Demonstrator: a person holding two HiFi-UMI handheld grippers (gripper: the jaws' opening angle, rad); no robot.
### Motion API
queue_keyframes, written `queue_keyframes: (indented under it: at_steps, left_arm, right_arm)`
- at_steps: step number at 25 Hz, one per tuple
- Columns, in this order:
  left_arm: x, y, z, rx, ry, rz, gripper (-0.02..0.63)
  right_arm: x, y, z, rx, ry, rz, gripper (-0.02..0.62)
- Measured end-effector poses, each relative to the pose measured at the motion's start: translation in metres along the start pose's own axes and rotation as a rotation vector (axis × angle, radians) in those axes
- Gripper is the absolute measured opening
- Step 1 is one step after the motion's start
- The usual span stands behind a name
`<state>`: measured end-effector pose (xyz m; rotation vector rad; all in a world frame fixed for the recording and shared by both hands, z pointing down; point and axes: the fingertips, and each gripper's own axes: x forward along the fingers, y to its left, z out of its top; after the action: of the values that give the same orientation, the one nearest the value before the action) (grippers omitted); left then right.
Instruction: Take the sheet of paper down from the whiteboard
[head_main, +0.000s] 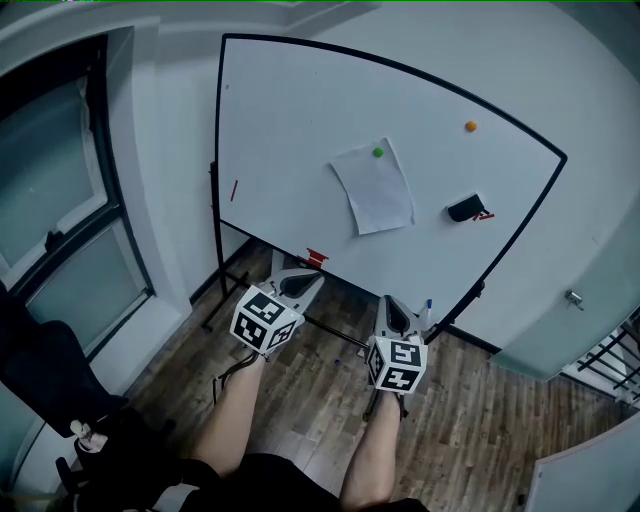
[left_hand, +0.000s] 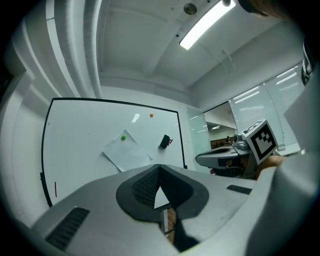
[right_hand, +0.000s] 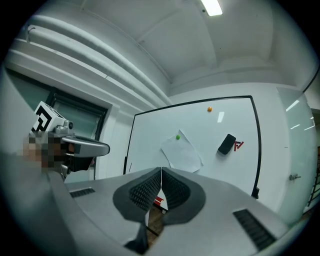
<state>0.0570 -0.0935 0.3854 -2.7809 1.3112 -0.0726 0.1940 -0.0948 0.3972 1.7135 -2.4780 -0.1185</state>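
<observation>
Left claw: I am holding it level, jaws pressed together, pinching nothing.
Right claw: I am holding it level beside the left one, jaws pressed together, also pinching nothing.
Paper: it is hanging tilted near the middle of the whiteboard, pinned at its top by a green magnet, well apart from both claws.
Eraser: it is sitting on the board, right of the paper.
Orange magnet: it is sticking above the eraser.
</observation>
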Motion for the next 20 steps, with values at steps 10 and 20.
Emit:
queue_keyframes:
  at_steps: [10,20]
  left_arm:
    - [0.042,0.012,-0.016,0.003,0.048,0.048,0.021]
    - [0.075,0.066,-0.021,-0.003,0.033,0.051,0.021]
  right_arm:
    - [0.041,-0.028,-0.009,0.018,-0.006,0.047,0.025]
    - [0.098,-0.035,-0.014,0.007,0.001,0.024,0.023]
